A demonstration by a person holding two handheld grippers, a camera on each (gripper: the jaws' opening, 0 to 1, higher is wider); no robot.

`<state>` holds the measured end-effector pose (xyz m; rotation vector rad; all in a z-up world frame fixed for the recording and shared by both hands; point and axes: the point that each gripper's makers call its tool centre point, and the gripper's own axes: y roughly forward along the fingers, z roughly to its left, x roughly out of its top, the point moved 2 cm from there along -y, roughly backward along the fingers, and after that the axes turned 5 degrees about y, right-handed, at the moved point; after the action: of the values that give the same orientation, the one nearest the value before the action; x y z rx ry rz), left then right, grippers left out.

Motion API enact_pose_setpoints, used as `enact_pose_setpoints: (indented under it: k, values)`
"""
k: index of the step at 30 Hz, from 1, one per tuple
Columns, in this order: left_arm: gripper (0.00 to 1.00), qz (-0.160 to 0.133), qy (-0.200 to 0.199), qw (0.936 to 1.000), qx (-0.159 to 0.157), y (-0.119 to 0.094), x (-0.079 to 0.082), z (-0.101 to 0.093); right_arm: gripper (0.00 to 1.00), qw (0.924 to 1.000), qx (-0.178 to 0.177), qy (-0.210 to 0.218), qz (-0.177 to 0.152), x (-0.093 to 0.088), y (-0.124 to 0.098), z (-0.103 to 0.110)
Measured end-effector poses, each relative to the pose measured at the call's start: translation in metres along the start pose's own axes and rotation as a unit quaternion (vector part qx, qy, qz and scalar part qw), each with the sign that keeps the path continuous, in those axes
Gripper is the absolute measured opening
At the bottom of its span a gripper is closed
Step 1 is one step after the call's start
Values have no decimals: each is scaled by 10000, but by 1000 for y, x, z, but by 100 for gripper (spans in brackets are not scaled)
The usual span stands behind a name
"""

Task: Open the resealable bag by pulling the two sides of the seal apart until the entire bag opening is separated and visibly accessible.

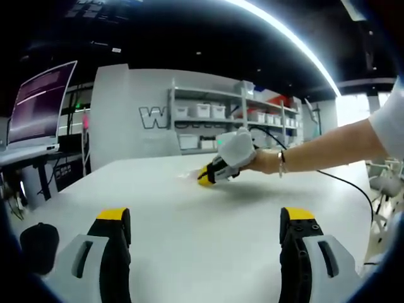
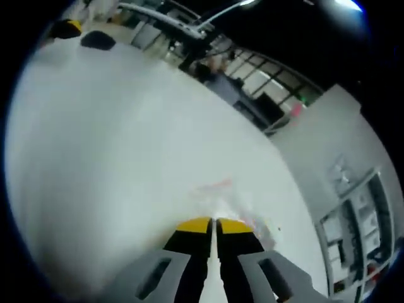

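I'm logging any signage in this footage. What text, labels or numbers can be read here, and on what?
"W": large letter on the grey wall behind the shelves; the letters after it are hidden by the shelving.
Monitor: lines of text, too small to read.
Bins on the shelves: no label legible.
Bag at the right gripper: clear with reddish marks, too blurred to read.

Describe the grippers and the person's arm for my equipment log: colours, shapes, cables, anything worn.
Left gripper: two grey jaws with black inner faces and yellow tips. Right gripper: the same grey, black and yellow. The person's hand wears a white glove; the wrist carries a thin bracelet, with a white sleeve above. A black cable trails behind.
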<state>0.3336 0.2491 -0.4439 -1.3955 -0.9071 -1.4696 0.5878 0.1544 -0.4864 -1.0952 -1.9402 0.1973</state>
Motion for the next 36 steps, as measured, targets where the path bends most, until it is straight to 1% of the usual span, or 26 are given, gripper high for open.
enact_pose_setpoints:
  k: [3, 7, 9, 11, 14, 17, 20, 22, 24, 26, 28, 32, 36]
  values:
    - [96, 1, 0, 10000, 0, 0, 0, 0, 0, 10000, -16, 67, 26, -1, -1, -1]
    - [96, -8, 5, 10000, -3, 0, 1, 0, 0, 9996, -76, 256, -21, 0, -5, -3]
    - [96, -22, 8, 10000, 0, 0, 2, 0, 0, 9993, -182, 320, -65, 2, -5, -9]
    - [97, -31, 8, 10000, 6, -1, 3, 1, 0, 9981, -317, 498, -155, 5, -10, -17]
    - [97, -37, 7, 10000, 15, -2, 3, 1, 0, 9931, -585, 933, -394, 13, -20, -33]
    - [97, -43, 7, 10000, 8, -3, 3, 0, 0, 9898, -784, 1085, -487, 13, -29, -46]
    - [97, -67, 16, 10000, 9, -4, 5, 0, 0, 9811, -981, 1552, -612, 8, -43, -58]
    - [97, -89, 26, 10000, 6, -5, 7, -1, 0, 9796, -1080, 1561, -659, 13, -48, -63]
    - [97, -101, 32, 9999, 4, -5, 8, -2, 0, 9786, -1134, 1576, -685, 14, -51, -69]
    - [97, -108, 30, 9999, 6, -5, 8, -2, 0, 9782, -1174, 1565, -692, 15, -55, -69]
    - [97, -108, 28, 9999, 4, -6, 9, -2, 0, 9781, -1202, 1553, -693, 14, -53, -70]
    - [97, -119, 43, 9999, 3, -7, 10, -3, 0, 9774, -1239, 1554, -726, 18, -62, -61]
    - [97, -127, 47, 9999, 21, -9, 11, -1, 0, 9773, -1241, 1549, -735, 22, -66, -57]
